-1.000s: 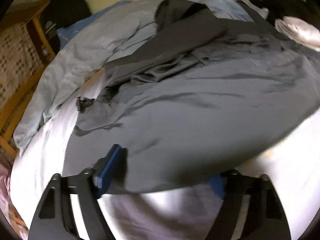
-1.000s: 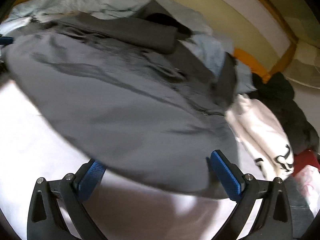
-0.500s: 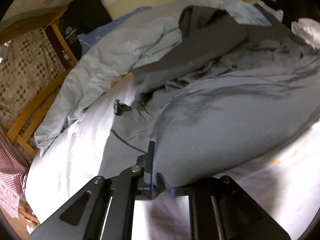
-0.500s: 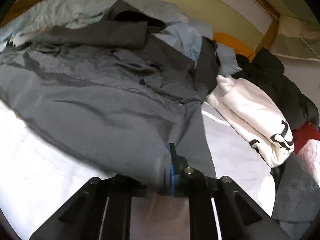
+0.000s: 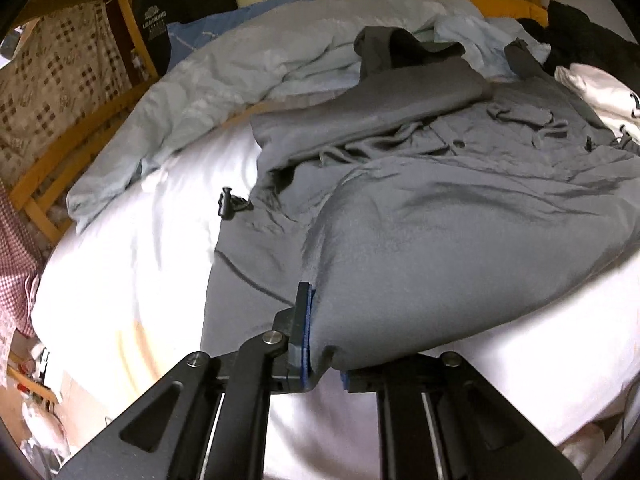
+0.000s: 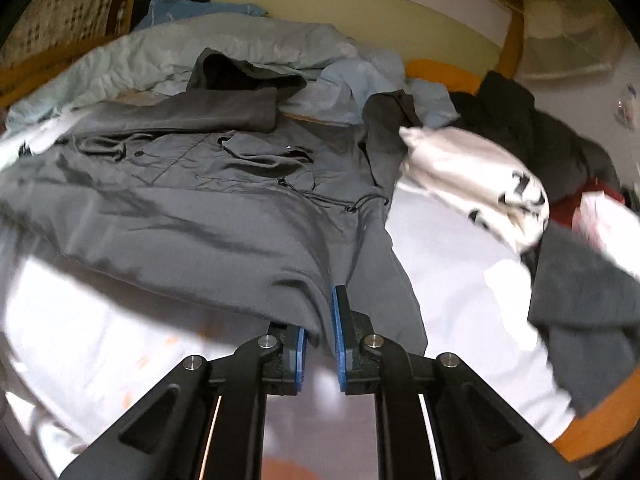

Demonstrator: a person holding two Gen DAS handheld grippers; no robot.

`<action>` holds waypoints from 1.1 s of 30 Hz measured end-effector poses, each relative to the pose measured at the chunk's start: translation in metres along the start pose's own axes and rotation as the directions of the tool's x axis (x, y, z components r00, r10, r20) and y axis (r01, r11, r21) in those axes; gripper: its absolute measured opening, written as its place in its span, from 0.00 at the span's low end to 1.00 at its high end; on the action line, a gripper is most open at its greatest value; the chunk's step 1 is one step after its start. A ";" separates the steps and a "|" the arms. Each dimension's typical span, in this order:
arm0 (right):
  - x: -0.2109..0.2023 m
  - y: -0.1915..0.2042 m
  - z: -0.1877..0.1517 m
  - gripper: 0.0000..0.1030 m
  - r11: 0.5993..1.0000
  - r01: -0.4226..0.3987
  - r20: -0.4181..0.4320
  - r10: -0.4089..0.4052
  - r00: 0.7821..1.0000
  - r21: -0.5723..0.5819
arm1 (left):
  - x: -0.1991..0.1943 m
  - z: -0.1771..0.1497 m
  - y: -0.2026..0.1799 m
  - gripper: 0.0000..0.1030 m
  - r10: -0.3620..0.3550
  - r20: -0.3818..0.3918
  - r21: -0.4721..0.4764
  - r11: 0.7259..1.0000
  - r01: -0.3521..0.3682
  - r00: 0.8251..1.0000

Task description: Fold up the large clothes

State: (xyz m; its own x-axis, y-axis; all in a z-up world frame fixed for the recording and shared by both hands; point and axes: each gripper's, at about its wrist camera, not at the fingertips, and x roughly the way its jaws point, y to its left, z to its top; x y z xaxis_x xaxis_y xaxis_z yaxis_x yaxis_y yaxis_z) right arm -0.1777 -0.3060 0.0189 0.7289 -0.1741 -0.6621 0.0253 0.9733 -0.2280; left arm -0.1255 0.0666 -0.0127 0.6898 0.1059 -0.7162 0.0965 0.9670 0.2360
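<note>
A large grey jacket (image 5: 460,232) with hood and drawcords lies spread on a white bed sheet (image 5: 132,272). In the left wrist view my left gripper (image 5: 320,344) is shut on the jacket's near hem at its left corner, and the lifted cloth bulges over the right finger. In the right wrist view the same grey jacket (image 6: 192,216) fills the left half, and my right gripper (image 6: 320,332) is shut on its hem at the right corner, cloth pinched between the blue pads (image 6: 340,320). The hem is raised off the sheet between both grippers.
A pale blue duvet (image 5: 224,80) is bunched at the bed's far side. A white garment with black print (image 6: 480,184), dark clothes (image 6: 532,128) and a grey cloth (image 6: 584,304) lie to the right. A wooden bed frame (image 5: 56,160) runs along the left.
Both grippers went from wide open around the hem to shut on it. They have since lifted the hem and carried it toward the hood end, so the lower part bulges up.
</note>
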 end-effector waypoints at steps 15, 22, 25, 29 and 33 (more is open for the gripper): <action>0.011 -0.019 0.038 0.13 0.998 -0.060 0.029 0.059 0.998 0.015 | 0.013 0.051 0.019 0.31 -0.053 -0.036 -0.032 0.998 0.052 0.998; 0.032 -0.027 0.085 0.14 0.998 -0.060 0.016 0.060 0.998 0.011 | 0.026 0.089 0.029 0.37 -0.045 -0.012 0.001 0.999 0.045 0.999; 0.034 -0.026 0.082 0.14 0.998 -0.065 0.005 0.065 0.998 -0.002 | 0.030 0.075 0.029 0.37 -0.057 -0.026 0.000 0.998 0.057 0.998; 0.041 -0.021 0.068 0.20 0.998 -0.064 -0.040 0.063 0.997 -0.023 | 0.034 0.053 0.030 0.38 -0.081 -0.024 -0.019 0.997 0.081 0.996; 0.040 -0.018 0.059 0.56 1.000 0.015 -0.049 -0.015 0.999 -0.007 | 0.023 0.037 0.032 0.41 -0.055 0.005 -0.043 0.998 0.055 0.998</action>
State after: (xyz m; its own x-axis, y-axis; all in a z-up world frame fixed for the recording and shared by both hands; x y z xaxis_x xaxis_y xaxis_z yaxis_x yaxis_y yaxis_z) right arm -0.1085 -0.3214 0.0384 0.6943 -0.1957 -0.6926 0.0313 0.9696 -0.2426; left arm -0.0800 0.0913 0.0026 0.6870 0.0513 -0.7249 0.1033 0.9805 0.1672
